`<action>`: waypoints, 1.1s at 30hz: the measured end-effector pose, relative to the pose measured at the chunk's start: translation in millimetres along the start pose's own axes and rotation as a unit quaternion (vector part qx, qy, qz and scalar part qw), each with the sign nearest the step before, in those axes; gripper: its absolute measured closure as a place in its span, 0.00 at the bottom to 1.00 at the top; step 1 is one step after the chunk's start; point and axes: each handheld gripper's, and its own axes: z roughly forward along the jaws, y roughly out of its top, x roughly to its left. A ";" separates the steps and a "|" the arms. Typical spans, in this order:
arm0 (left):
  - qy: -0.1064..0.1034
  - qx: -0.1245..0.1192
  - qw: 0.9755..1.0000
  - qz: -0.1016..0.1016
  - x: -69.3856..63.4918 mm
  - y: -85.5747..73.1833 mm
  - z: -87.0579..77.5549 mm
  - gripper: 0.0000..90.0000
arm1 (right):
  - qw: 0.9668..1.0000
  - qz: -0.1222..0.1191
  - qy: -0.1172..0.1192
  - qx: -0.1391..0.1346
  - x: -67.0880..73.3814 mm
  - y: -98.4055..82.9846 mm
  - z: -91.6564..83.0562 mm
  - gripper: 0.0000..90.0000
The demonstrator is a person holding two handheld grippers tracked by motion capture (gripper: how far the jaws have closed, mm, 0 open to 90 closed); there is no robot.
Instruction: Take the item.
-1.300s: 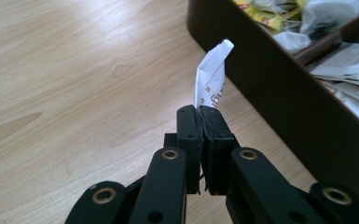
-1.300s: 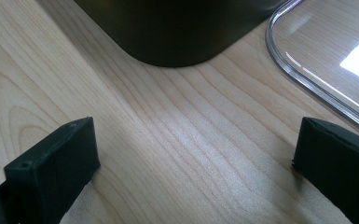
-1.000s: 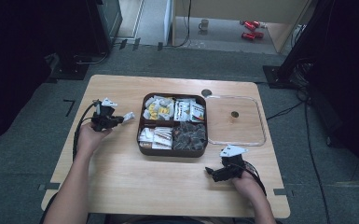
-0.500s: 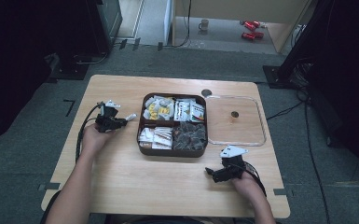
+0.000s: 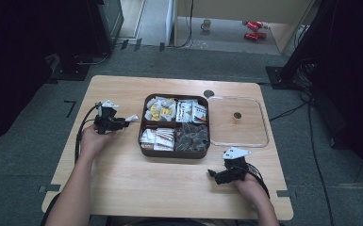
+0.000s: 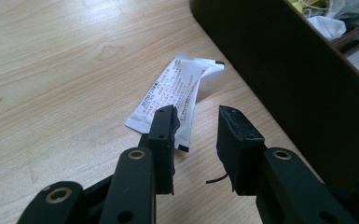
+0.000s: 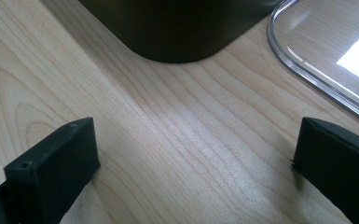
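So my left gripper [image 6: 196, 140] jaws have just been opening, and the white sachet [image 6: 175, 95] now lies loose on the table [image 5: 122, 188], just beside the brown tray [image 5: 144, 141]. Right gripper [image 7: 191, 154] sits wide apart, empty. I'd guess more sachets are left to pull out.

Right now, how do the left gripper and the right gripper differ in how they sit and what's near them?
The left gripper has its jaws apart by a narrow gap and they have just been opening; the right gripper stands much wider. A white sachet lies on the table just beyond the left gripper, nothing pinched; the right gripper faces bare wood near the brown tray and clear lid. Neither holds anything.
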 end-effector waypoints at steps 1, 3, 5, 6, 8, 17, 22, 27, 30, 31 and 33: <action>0.001 -0.001 1.000 0.000 -0.2 -0.6 -1.1 0.75 | 1.000 0.000 0.000 0.000 0.0 0.0 0.0 0.00; 0.004 -0.004 1.000 0.001 -0.3 -2.6 -4.0 0.74 | 1.000 -0.001 0.001 0.000 -0.2 0.1 0.1 0.00; 0.006 -0.005 1.000 0.000 0.1 -4.2 -6.6 0.73 | 1.000 -0.004 0.002 0.002 -0.9 0.3 0.0 0.00; 0.005 -0.006 1.000 -0.003 0.5 -5.2 -8.1 0.71 | 1.000 -0.005 0.003 0.001 -1.3 0.5 0.3 0.00; 0.005 -0.009 1.000 -0.005 1.0 -7.1 -11.1 0.70 | 1.000 -0.006 0.004 0.001 -1.7 0.7 0.5 0.00; 0.005 -0.010 1.000 -0.010 2.0 -17.3 -21.5 0.66 | 1.000 -0.008 0.006 0.001 -3.2 1.7 1.3 0.00; -0.002 -0.009 1.000 -0.013 4.2 -23.7 -25.3 0.62 | 1.000 -0.010 0.008 0.002 -4.2 2.0 1.6 0.00; 0.000 -0.011 1.000 -0.019 7.8 -30.2 -29.6 0.60 | 1.000 -0.011 0.008 0.002 -5.1 3.0 2.5 0.00; 0.002 -0.014 1.000 -0.023 11.1 -34.0 -31.9 0.58 | 1.000 -0.009 0.008 0.002 -5.4 3.7 3.2 0.00; 0.003 -0.014 1.000 -0.026 12.3 -35.6 -32.8 0.57 | 1.000 -0.010 0.008 0.001 -5.5 3.8 3.3 0.00; 0.007 -0.015 1.000 -0.026 14.0 -38.0 -33.9 0.56 | 1.000 -0.010 0.008 0.001 -5.7 4.0 3.6 0.00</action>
